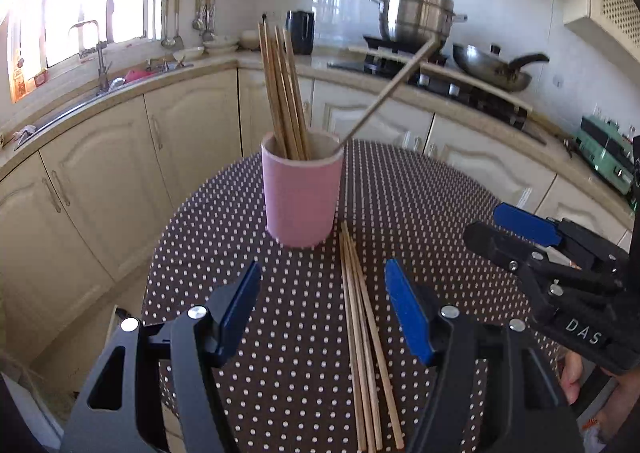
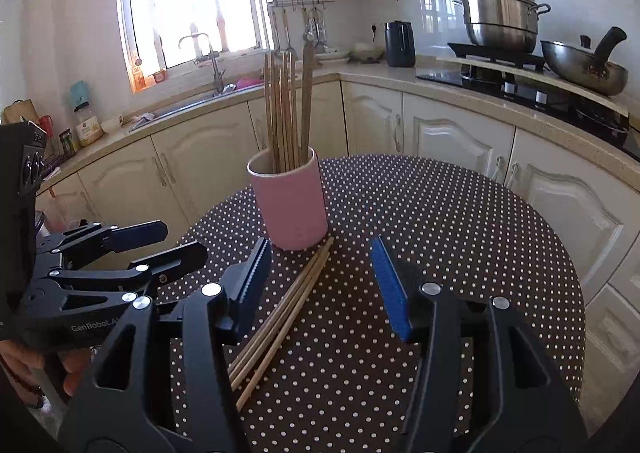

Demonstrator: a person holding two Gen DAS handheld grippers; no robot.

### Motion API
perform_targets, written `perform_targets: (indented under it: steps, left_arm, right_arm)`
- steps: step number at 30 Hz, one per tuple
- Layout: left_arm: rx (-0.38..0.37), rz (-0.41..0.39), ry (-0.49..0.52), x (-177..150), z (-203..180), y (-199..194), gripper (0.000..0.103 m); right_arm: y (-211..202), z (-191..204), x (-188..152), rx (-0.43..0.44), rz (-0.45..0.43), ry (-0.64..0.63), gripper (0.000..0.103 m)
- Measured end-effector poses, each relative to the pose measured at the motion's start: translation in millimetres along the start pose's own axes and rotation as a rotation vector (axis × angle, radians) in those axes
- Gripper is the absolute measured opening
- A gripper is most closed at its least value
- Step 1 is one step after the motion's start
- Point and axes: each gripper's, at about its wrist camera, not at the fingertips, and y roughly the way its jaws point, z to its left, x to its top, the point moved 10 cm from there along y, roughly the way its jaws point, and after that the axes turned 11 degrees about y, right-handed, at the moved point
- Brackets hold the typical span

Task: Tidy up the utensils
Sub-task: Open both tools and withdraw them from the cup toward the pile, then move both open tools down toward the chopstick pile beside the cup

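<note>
- the left tool [image 1: 322,293] hangs low over the dotted counter [image 1: 420,193], its two blue pads wide apart and holding nothing.
- a pink cup [image 1: 302,193] stands upright on the counter, just ahead of the left tool.
- a bunch of wooden chopsticks [image 1: 282,93] stands in the cup, leaning to the left side of it.
- one more chopstick [image 1: 386,93] sits in the cup too, tipped far over to the right.
- a few loose chopsticks [image 1: 364,333] lie flat on the counter, side by side, between the pads of the left tool. their far tips come close to the foot of the cup.
- the right tool [image 2: 318,285] is beside the left one, near the loose chopsticks. its blue pads are wide apart and hold nothing.
- farther right, at the back, a big steel pot [image 2: 500,13] and a pan [image 2: 584,65] sit on the stove [image 2: 520,83].
</note>
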Motion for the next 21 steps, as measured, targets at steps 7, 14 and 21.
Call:
perform_targets:
  steps: [7,14,21]
  left_arm:
    - [-0.017,0.135,0.012,-24,-8,23,0.064]
    - [-0.053,0.207,0.022,-41,-18,43,0.064]
    - [-0.093,0.246,0.031,-51,-25,61,0.064]
  right_arm:
    - [12,-16,-27,-0.022,0.102,0.029,0.054]
    - [25,-33,-46,-0.042,0.187,0.058,0.058]
    - [34,-46,-58,-0.046,0.226,0.084,0.058]
